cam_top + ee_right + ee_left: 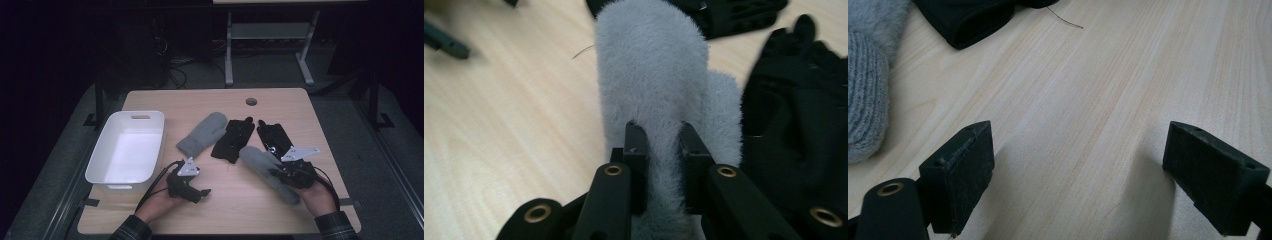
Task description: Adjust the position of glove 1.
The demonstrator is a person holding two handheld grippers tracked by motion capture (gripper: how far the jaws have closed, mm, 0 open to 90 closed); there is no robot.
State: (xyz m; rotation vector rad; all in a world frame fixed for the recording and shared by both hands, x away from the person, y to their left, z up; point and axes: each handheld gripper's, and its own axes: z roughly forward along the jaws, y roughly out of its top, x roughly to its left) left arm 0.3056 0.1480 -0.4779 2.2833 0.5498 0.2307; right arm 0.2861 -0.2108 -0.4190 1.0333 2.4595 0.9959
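- Near edge: a person's two forearms reach in over a pale wooden desk [220, 210], each hand holding a claw.
- Left claw [204, 192] rests low on the desk, near the middle; its jaws stand wide apart with bare wood between them, so it is released.
- Right claw [274, 172], at the near right, is clenched on a grey mitten [659, 90], pinching its fuzzy fabric between both pads.
- Middle: a second grey mitten [202, 134] lies flat, with two black gloves [234, 139] just to its right.
- Left side: a white bin [127, 150] stands with nothing inside.
- Judged progress: sorting has barely begun; one mitten is gripped, and every piece remains outside the bin.
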